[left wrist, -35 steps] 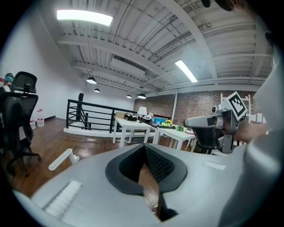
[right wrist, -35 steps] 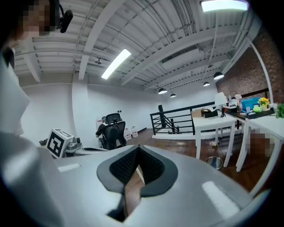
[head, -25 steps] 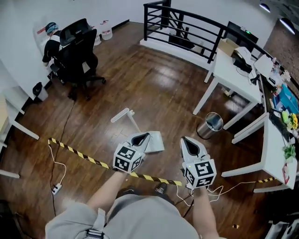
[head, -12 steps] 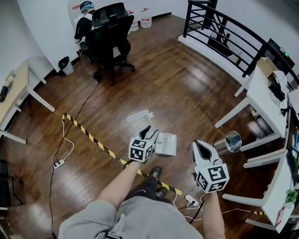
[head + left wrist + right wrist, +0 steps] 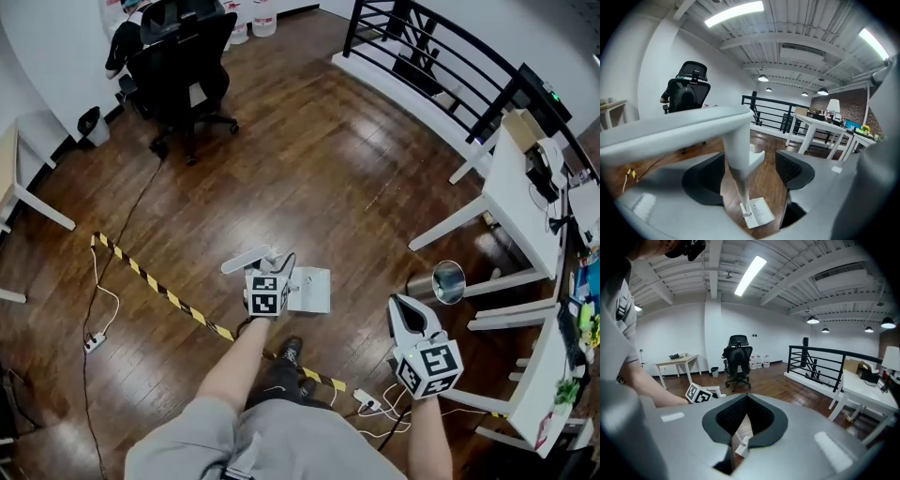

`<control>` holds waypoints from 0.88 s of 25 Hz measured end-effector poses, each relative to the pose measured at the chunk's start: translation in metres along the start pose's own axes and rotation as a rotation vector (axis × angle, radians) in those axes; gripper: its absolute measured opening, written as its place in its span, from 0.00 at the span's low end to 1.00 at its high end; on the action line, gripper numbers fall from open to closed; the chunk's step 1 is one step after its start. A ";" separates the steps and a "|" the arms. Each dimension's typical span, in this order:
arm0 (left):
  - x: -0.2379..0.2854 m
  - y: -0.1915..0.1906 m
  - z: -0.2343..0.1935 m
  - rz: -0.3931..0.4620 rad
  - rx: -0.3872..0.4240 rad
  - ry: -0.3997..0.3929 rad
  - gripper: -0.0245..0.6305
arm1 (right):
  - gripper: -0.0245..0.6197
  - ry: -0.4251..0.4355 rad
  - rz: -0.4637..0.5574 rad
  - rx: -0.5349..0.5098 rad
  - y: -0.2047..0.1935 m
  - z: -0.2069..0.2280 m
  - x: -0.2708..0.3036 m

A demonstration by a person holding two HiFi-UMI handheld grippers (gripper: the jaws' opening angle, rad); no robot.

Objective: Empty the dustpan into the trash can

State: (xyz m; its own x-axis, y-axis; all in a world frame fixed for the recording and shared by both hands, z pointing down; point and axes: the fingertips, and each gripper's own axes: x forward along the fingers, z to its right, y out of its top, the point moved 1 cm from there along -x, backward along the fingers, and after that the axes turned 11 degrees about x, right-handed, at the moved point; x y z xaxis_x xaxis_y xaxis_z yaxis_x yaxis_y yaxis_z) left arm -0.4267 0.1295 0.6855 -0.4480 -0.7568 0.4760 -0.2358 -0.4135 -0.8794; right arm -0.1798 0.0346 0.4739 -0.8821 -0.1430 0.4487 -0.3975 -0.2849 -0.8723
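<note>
Left tool [image 5: 279, 267] is down at the dustpan [image 5: 311, 289] now, jaws just swung out wide, and the upright handle [image 5: 737, 157] is standing right between them, a touch nearer the left pad [image 5: 705, 180] than the right, with neither pad pressing on it as far as I can see. So the handle is framed, not gripped. The pan itself sits flat on the wooden floor [image 5: 309, 159], just ahead of the person's feet and beside the striped tape line [image 5: 169, 298]. Over on the other side, the right tool [image 5: 405, 309] hangs free with its jaws closed together, nothing in them. The trash can [image 5: 447, 281], a shiny metal one, stands off to the right by the legs of the white desk [image 5: 506, 173], well apart from the dustpan. By my reading the job has hardly begun: nothing lifted, nothing tipped. Left to do: close on that handle, raise the pan level, carry it across to the can and tip it in.
</note>
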 end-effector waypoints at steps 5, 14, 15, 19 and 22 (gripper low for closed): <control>0.023 0.009 -0.007 -0.014 0.093 0.017 0.39 | 0.04 -0.046 -0.016 0.036 0.003 0.019 0.017; 0.035 0.029 -0.001 0.015 0.140 -0.057 0.29 | 0.04 -0.151 -0.007 0.093 -0.001 0.042 0.009; 0.036 0.037 0.005 0.026 0.145 -0.073 0.29 | 0.04 -0.167 -0.004 0.102 -0.003 0.046 0.004; 0.035 0.079 0.033 0.088 0.165 -0.150 0.28 | 0.04 -0.218 0.010 0.127 -0.006 0.063 -0.018; 0.035 0.117 0.058 0.131 0.197 -0.213 0.27 | 0.04 -0.262 0.050 0.144 -0.005 0.076 -0.039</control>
State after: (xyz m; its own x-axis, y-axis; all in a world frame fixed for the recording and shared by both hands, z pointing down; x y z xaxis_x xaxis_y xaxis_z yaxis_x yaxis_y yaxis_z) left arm -0.4201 0.0260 0.5996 -0.2682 -0.8904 0.3678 -0.0069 -0.3800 -0.9250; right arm -0.1244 -0.0301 0.4759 -0.7969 -0.3951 0.4569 -0.2987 -0.3996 -0.8666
